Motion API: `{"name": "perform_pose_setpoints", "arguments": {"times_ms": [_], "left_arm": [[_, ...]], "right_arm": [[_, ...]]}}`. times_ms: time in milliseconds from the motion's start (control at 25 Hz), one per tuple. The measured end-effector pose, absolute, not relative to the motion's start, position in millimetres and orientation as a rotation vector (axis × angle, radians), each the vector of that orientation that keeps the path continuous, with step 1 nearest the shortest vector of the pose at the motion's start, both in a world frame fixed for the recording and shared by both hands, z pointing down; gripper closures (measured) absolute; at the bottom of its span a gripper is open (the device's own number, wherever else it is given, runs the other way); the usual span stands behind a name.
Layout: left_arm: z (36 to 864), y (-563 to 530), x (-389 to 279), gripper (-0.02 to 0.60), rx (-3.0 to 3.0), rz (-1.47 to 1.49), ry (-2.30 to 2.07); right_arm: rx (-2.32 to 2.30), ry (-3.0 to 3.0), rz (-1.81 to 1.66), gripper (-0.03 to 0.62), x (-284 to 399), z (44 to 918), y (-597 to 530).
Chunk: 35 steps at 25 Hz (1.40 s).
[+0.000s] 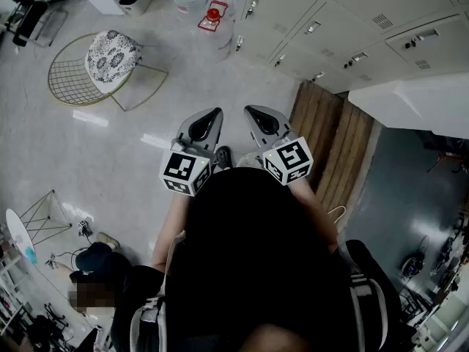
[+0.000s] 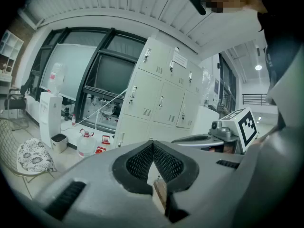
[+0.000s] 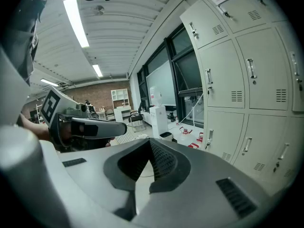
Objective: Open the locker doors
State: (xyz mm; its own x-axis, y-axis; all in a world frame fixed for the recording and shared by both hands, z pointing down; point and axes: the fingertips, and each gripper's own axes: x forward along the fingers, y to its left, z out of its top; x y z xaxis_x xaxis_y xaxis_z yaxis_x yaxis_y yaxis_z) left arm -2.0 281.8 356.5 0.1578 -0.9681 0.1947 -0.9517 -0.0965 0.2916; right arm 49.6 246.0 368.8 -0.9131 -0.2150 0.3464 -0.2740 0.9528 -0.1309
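The person's black top (image 1: 249, 255) is filling the lower head view. Just beyond it, both hand-held tools are being carried side by side in front of the body.

- **Left gripper** (image 1: 215, 114): its own view is showing the tongs (image 2: 153, 144) closed tip to tip, with nothing between the pads.
- **Right gripper** (image 1: 250, 111): its tongs (image 3: 151, 141) are likewise pressed together and empty.

In my judgement they are being kept shut because there is nothing yet to grasp. They are being held level with each other, aimed slightly downward, as a neutral carry while the person is facing the work.

**Task item:** the lockers (image 1: 330, 17) are standing along the wall ahead, well apart from both tools. In the right gripper view the bank (image 3: 247, 80) is lying to the right of the jaws, and every door is sitting flush and closed. The vertical handles (image 3: 208, 77) are untouched.

**Surroundings:**
- A wooden platform (image 1: 330, 134) is lying on the floor before the cabinets.
- Water bottles (image 1: 212, 15) are standing near the lockers' left end.
- A wire chair with a patterned cushion (image 1: 110, 59) is sitting further left.

**Assessment:** the task is appearing not yet begun. The tongs will need to part before a handle can be taken.
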Motion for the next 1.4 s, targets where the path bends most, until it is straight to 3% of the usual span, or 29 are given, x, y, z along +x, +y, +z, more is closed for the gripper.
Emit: {"name": "perform_pose_setpoints", "arguments": {"times_ms": [640,1400], "left_arm": [[366,229,-3,0.565,2.096,-0.034,-1.822],[347,58,-33,0.564,1.871,-0.033,-2.059]], "right_arm": [[0.394,-2.781,0.275,0.591,45,374,190],[0.135,-2.769,0.158,0.591,-6,387,-8]]}}
